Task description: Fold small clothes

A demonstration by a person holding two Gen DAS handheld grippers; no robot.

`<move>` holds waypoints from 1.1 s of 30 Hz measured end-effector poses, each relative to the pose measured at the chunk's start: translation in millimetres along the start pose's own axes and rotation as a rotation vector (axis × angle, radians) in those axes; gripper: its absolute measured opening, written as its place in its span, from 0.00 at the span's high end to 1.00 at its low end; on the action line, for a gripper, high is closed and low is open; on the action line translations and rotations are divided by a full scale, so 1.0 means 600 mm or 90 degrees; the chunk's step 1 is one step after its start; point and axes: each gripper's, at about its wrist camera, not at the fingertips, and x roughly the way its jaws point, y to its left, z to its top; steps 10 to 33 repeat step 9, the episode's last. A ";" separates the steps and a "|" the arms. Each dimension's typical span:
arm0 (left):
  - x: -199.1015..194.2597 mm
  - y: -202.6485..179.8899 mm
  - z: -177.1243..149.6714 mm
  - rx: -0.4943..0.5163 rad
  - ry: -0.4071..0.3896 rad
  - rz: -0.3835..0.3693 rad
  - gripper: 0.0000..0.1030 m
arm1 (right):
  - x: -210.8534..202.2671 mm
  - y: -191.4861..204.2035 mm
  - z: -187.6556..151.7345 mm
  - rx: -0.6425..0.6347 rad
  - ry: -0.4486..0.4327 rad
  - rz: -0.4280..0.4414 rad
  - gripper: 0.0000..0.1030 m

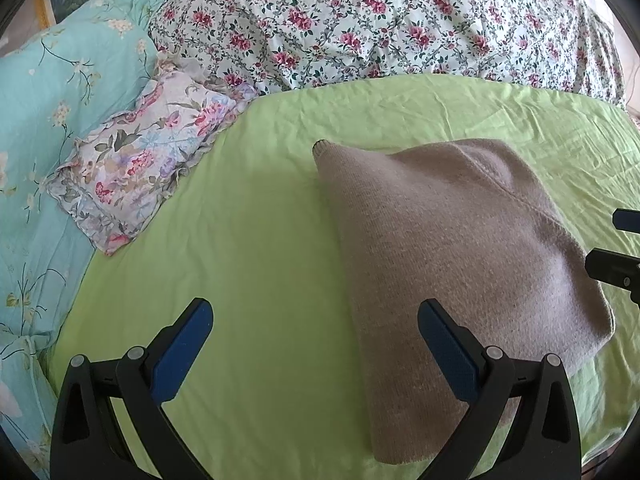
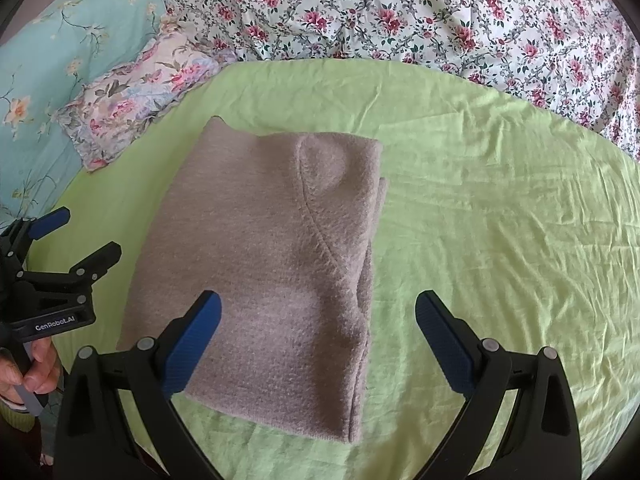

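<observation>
A beige knitted garment (image 1: 452,248) lies folded into a compact rectangle on the green sheet (image 1: 248,240); it also shows in the right wrist view (image 2: 264,264). My left gripper (image 1: 316,320) is open and empty, held above the garment's left edge. My right gripper (image 2: 318,312) is open and empty, held above the garment's near right part. The left gripper also shows at the left of the right wrist view (image 2: 76,232), open. The right gripper's fingers (image 1: 616,268) show at the right edge of the left wrist view.
A small floral pillow (image 1: 148,152) lies left of the garment. A turquoise floral quilt (image 1: 48,120) is at far left. A white quilt with pink flowers (image 1: 380,20) is bunched along the back. Green sheet (image 2: 500,220) extends to the right.
</observation>
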 end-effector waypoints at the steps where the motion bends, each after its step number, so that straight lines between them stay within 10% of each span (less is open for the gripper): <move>1: 0.000 0.000 0.000 0.000 0.000 -0.001 0.00 | 0.001 0.001 0.001 0.000 0.000 0.000 0.05; 33: 0.001 -0.002 0.002 -0.003 -0.003 -0.004 0.00 | 0.001 0.004 0.000 0.007 -0.002 0.004 0.05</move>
